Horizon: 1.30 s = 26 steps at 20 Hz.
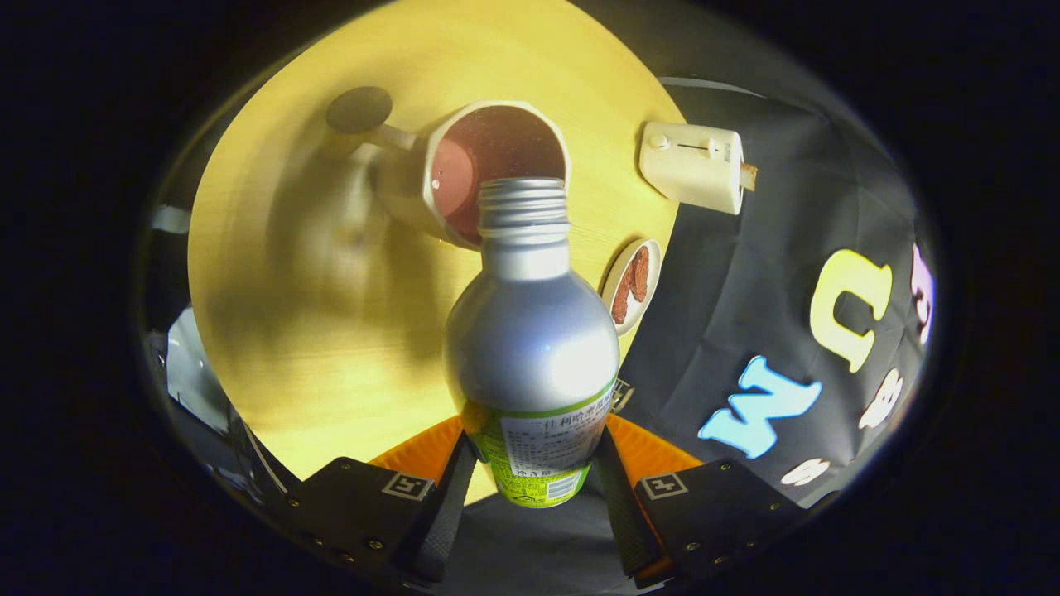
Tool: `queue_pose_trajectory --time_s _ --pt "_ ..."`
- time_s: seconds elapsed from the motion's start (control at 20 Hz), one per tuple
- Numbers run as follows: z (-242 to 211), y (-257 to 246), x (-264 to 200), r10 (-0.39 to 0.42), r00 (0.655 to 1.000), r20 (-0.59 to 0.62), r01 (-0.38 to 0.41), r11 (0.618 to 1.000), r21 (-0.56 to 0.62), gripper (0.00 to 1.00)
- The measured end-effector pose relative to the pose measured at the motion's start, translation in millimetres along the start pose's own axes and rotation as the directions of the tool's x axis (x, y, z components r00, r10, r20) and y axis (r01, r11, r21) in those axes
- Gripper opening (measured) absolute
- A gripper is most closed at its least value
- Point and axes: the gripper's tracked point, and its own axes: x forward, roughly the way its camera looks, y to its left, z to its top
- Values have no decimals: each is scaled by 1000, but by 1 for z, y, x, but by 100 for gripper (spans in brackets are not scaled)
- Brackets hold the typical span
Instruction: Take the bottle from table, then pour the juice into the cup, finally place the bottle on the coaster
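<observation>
Tongs (pixel 530 463) are clamping the aluminium bottle (pixel 530 331) low on its label, both fingers pressing. Neck's tipping just ahead, over the mug (pixel 497 165) w/ reddish inside. Smooth metal, prob slippery & dent-prone; gripping the straight labelled body looks safest.

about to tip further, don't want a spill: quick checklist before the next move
1. Grip: both fingers of the gripper press the bottle at its labelled lower body: ok.
2. Cap: the bottle's threaded neck is bare and the mouth open: ok.
3. Aim: the neck lines up with the cup opening, seen just beyond it: ok.
4. Cup fill: dark reddish interior, liquid level unclear: cannot tell.
5. Juice flow: no stream can be made out at the mouth: cannot tell.
6. Coaster: dark round disc beyond the cup's handle, nothing on it: ok.
</observation>
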Motion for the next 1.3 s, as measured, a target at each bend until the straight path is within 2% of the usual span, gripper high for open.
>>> queue_pose_trajectory --time_s 0.15,0.25,0.4,0.6,0.8,0.95,1.05,1.3 --pt "-3 19 7 51 997 50 -57 990 133 76" --pt "-3 32 12 92 991 94 -112 966 231 76" --pt "-3 51 14 149 976 162 -199 909 365 76" --pt "0 59 20 158 954 256 -269 830 489 76" --pt "-1 66 27 180 928 325 -350 715 605 76" --pt "-1 62 33 163 907 390 -401 618 676 76" --pt "4 57 34 135 882 451 -445 554 704 77" --pt "12 25 44 19 828 561 -514 424 745 76"
